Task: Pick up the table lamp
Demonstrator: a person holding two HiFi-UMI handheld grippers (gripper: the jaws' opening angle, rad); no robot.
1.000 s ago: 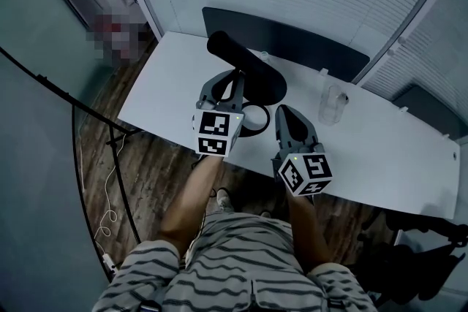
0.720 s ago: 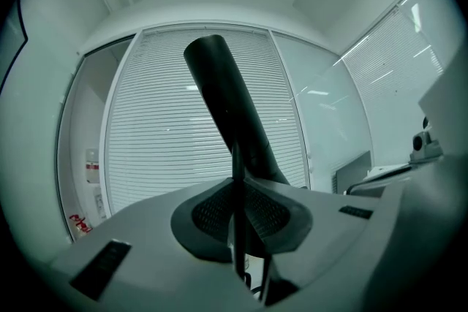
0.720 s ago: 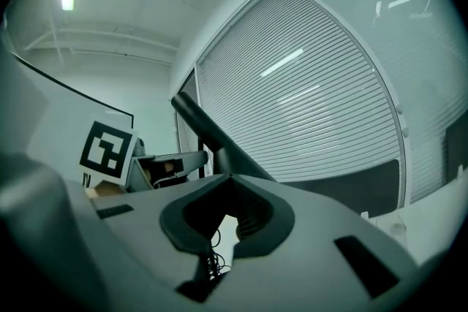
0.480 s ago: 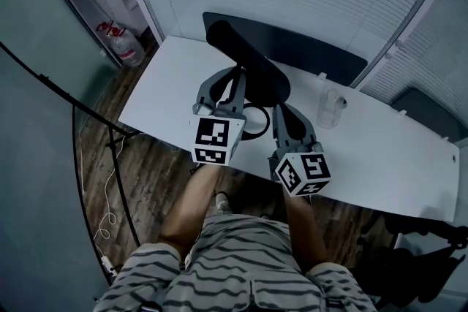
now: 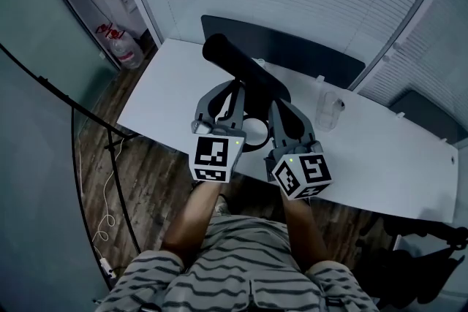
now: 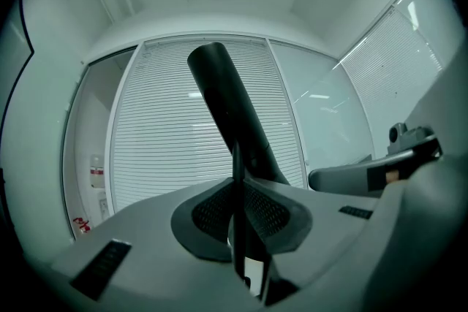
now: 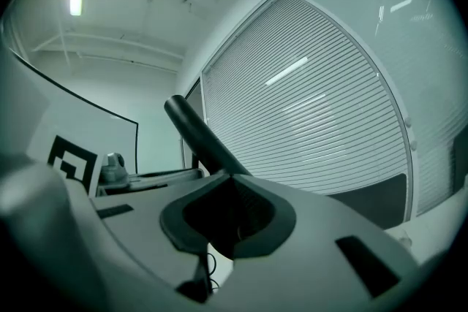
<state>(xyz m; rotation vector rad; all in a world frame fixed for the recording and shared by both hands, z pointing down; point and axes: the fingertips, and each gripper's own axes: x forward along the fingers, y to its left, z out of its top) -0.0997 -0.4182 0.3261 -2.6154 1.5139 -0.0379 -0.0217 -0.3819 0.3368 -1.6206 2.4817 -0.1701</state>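
Grasp is made, lift not confirmed: left gripper (image 5: 235,90) is closed on the thin stem of the table lamp (image 5: 245,73). Right gripper (image 5: 282,110) has its jaws drawn together at the foot of the lamp's bar; I can't tell if it's pinching anything. The lamp sits at the near edge of the white table (image 5: 380,150) with its ring base low. Its long axis tilts up and away to the person's left.

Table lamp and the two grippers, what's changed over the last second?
The right gripper moved up and left, in against the table lamp. Its jaws are together, but a grip there isn't clear. The left gripper drew back slightly toward the person, jaws shut on the lamp's thin stem. The lamp's head barely shifted. The table and the clear cup stayed put.
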